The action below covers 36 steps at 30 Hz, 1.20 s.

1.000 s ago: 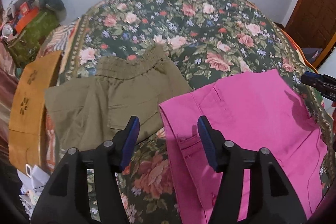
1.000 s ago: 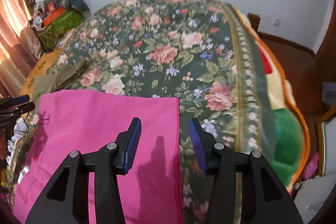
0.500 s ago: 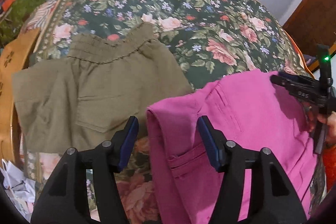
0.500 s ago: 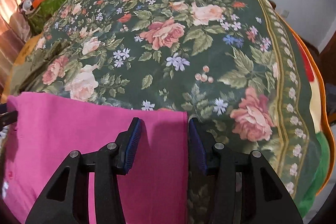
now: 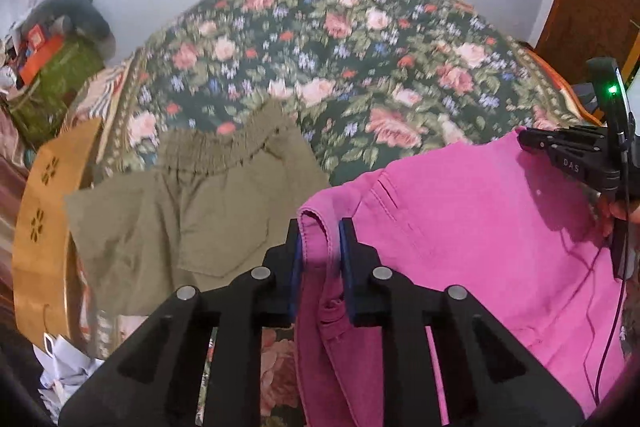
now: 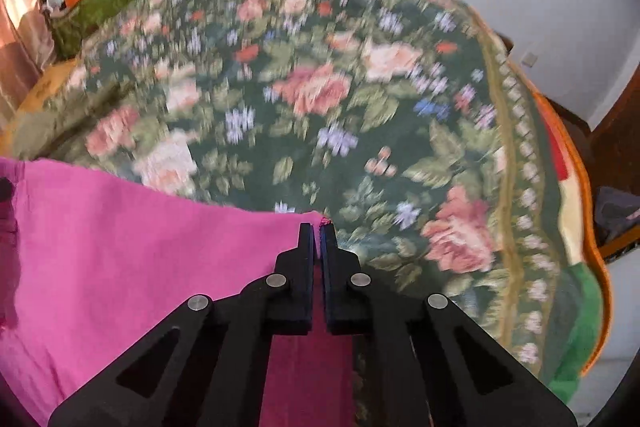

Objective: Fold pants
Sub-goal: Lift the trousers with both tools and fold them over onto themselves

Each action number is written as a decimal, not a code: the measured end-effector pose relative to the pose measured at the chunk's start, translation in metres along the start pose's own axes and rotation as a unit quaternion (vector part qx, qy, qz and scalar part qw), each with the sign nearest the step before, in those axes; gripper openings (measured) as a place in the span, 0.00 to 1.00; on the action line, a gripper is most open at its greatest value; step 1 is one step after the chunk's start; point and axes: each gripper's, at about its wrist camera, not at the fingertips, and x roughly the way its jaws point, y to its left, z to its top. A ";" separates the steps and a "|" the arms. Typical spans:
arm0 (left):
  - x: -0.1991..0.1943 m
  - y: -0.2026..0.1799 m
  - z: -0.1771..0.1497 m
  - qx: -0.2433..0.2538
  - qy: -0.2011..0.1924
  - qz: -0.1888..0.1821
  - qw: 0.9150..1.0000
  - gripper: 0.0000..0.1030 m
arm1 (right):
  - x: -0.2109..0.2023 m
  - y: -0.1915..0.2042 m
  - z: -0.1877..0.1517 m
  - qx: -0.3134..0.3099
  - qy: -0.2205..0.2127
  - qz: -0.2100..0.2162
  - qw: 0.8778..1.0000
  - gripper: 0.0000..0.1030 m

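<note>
- Two corners of the pink pants (image 5: pixel 472 227) are pinched at once, one by each gripper, a hold that looks meant to lift one edge evenly and carry it over for a fold.
- The pants lie spread on the floral bedspread (image 5: pixel 340 67), directly under and ahead of both grippers, running from one to the other.
- The left gripper (image 5: pixel 319 239) has just been closing; its blue pads now squeeze a bunched fold at the waistband corner, with cloth standing up between the jaws.
- The right gripper (image 6: pixel 318 239) has also just been closing; its jaws are pressed nearly together on the thin far corner at the other end, a sliver of pink showing at the tips.
- Seen from the left wrist, the right gripper sits far off to the right over the same garment, and its black body carries the raised letters "DAS"; a green light glows on the unit above it.
- The olive shorts (image 5: pixel 192 211) lie flat to the left of the left gripper, apart from the pink cloth, probably set aside as a separate item.
- Further left is a wooden board (image 5: pixel 44 219) with cut-out flower shapes; no other writing is legible.
</note>
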 end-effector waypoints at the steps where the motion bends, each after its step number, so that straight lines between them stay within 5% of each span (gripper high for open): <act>1: -0.007 0.001 0.003 -0.002 -0.005 0.001 1.000 0.17 | -0.011 -0.003 0.004 0.005 -0.014 0.002 1.000 0.03; 14: -0.100 0.001 0.025 0.002 -0.072 0.003 0.997 0.11 | -0.150 0.005 0.035 0.017 -0.144 0.037 0.989 0.03; 36: -0.173 -0.013 -0.091 0.036 -0.075 0.010 0.996 0.09 | -0.234 0.020 -0.093 0.015 -0.153 0.053 0.987 0.03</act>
